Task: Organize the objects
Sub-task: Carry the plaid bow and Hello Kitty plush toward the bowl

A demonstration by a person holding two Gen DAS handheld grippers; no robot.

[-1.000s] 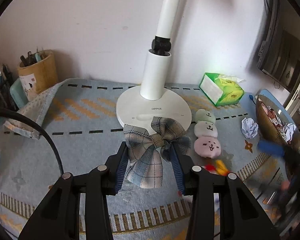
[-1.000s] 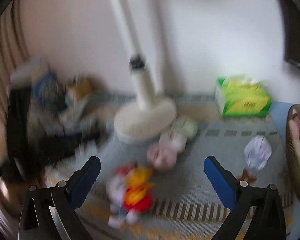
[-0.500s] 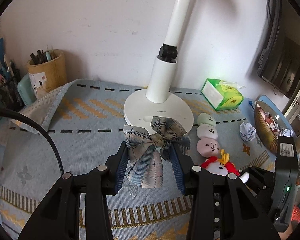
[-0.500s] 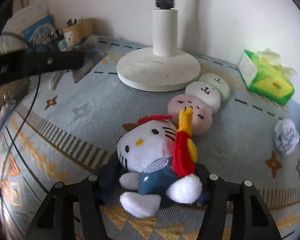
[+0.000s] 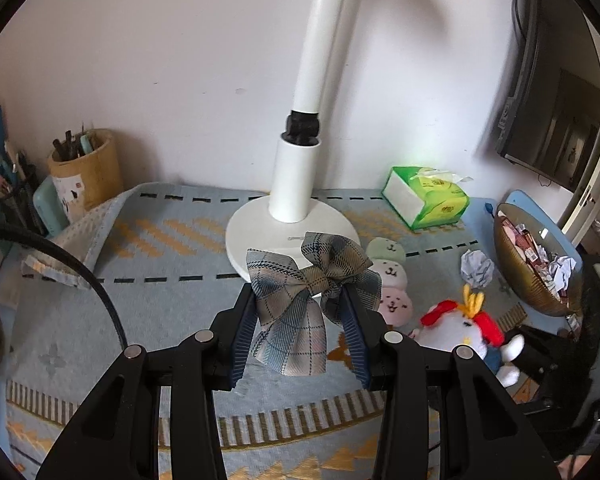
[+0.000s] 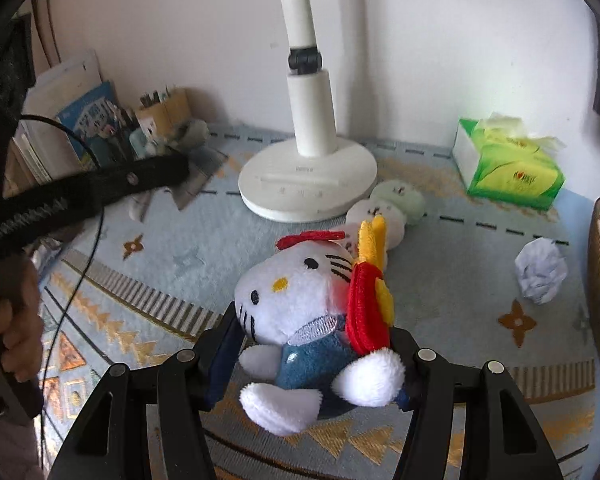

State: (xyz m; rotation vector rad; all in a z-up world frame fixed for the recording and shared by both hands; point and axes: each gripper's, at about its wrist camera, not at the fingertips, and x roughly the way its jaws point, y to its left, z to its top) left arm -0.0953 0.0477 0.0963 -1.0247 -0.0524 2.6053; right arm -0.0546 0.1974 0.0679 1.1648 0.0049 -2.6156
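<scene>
My left gripper (image 5: 298,300) is shut on a blue-and-beige plaid fabric bow (image 5: 296,320) and holds it above the patterned table mat (image 5: 160,280), in front of the lamp base. My right gripper (image 6: 314,332) is shut on a white plush cat (image 6: 300,292) with a red bow, blue overalls and a red-and-yellow piece on its back. The cat's body hides the pads. In the left wrist view the same plush cat (image 5: 460,328) shows at the lower right.
A white lamp base (image 5: 292,236) stands mid-table with a string of three round plush faces (image 5: 388,276) beside it. A green tissue box (image 5: 428,200), crumpled paper (image 5: 476,266) and a filled bowl (image 5: 536,264) are at the right. A pen holder (image 5: 86,172) is at the left.
My right gripper went from wide open over the plush cat to shut on it. My left gripper, still holding the bow, has risen slightly.
</scene>
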